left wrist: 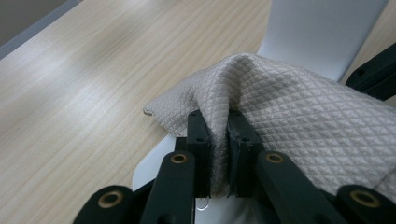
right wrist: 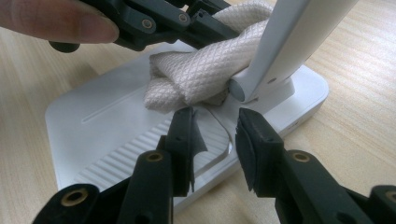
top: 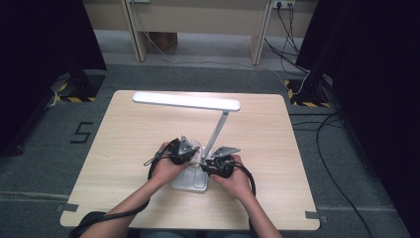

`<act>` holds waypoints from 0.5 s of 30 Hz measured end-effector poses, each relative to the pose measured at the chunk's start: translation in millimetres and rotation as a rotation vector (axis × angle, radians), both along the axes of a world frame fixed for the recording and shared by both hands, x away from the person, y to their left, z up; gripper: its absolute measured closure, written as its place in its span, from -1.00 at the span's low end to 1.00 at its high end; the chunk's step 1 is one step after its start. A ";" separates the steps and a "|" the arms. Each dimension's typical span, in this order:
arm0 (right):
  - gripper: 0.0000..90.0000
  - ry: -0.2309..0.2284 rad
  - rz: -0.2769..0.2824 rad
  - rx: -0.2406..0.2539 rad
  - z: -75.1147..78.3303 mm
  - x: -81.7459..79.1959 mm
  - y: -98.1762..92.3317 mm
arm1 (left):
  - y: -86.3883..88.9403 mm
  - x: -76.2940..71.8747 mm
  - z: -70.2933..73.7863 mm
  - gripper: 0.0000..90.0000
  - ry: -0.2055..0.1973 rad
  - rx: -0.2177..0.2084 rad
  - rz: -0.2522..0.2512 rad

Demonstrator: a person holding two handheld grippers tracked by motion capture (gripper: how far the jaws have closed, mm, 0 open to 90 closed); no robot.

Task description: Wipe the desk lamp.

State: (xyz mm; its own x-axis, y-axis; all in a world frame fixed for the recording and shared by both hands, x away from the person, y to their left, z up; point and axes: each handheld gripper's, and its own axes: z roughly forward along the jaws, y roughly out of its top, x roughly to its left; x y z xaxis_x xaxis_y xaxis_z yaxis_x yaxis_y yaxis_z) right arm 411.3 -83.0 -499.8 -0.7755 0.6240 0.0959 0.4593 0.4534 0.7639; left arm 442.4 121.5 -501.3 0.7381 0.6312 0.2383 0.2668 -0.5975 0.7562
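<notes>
On the floor at the far left of the high view we can read a black "5" [top: 82,133] marked on the grey carpet, the only writing we can make out; the lamp shows no brand or label that we can read.

Moving right onto the light wooden table [top: 129,134], we see our left gripper [top: 184,151] resting over the near-left part of the white desk lamp [top: 208,134]. In the left gripper view its two black jaws are pinched tight on a fold of a beige quilted cloth [left wrist: 289,107], the diamond-stitched fabric bunched up between the pads and spreading off to the right. The cloth lies on the lamp's flat base [right wrist: 93,121], pressed close against the foot of the slanted lamp arm [right wrist: 299,32].

Further right, the lamp's arm rises from the base to the long white head [top: 186,101], which lies level over the far half of the table.

To the right of the arm we hold our right gripper [top: 216,164], just beside the base's near-right edge. In the right gripper view its jaws stand partly apart with nothing clamped between them, hovering low over the ribbed part of the base, just short of the cloth and the arm's hinge [right wrist: 238,88]. A fingertip [right wrist: 60,21] of our left hand shows at that view's upper left.
</notes>
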 end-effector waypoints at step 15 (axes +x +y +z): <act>0.50 -0.001 0.000 0.001 -0.1 0.0 0.0 | -2.4 1.6 0.5 0.81 0.001 -0.002 -0.002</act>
